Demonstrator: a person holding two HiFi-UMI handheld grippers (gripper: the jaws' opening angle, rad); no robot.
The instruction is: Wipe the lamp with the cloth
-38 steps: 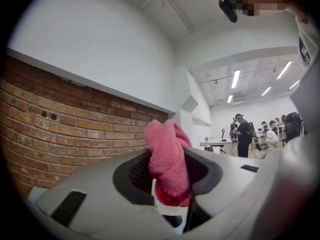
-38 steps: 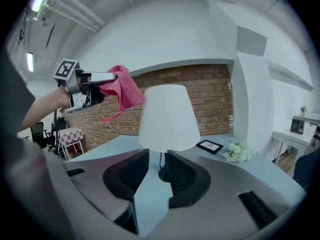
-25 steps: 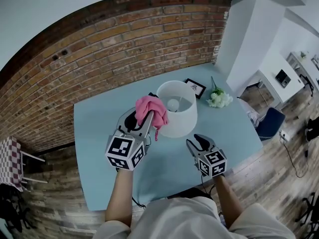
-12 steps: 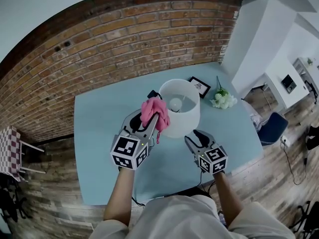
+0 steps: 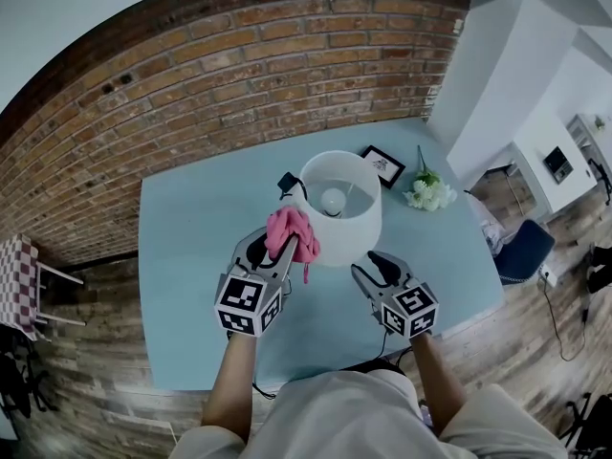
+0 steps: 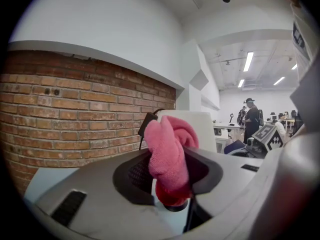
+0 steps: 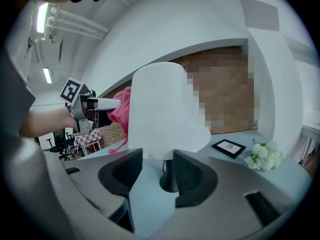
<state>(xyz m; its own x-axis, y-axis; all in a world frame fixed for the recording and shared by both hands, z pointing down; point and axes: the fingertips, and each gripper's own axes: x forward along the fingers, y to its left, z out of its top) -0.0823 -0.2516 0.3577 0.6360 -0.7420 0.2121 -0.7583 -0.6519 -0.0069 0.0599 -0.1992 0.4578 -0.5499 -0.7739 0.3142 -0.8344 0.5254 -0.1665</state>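
On the pale blue desk (image 5: 191,256), before a red brick wall (image 5: 239,75), stands the white table lamp (image 5: 339,208) with its drum shade.

Left: your left claw (image 5: 276,251) pinches a crumpled pink terry cloth (image 5: 292,232) between both jaws. The cloth bulges above the jaw tips. It sits at the near left side of the shade and seems to touch it.

Right: your right claw (image 5: 373,264) is spread, its jaws having just been opening, and grips nothing. It is close to the shade's near right side. In the right gripper view the lamp's dark round base (image 7: 167,181) shows beyond the gap between the jaws, not within it.

Background: a small black plug (image 5: 286,182) lies on the desk at the shade's far left. A black-framed picture (image 5: 380,165) lies behind the lamp to the right. Just beside the frame, further right, rests a bunch of white flowers (image 5: 426,194).
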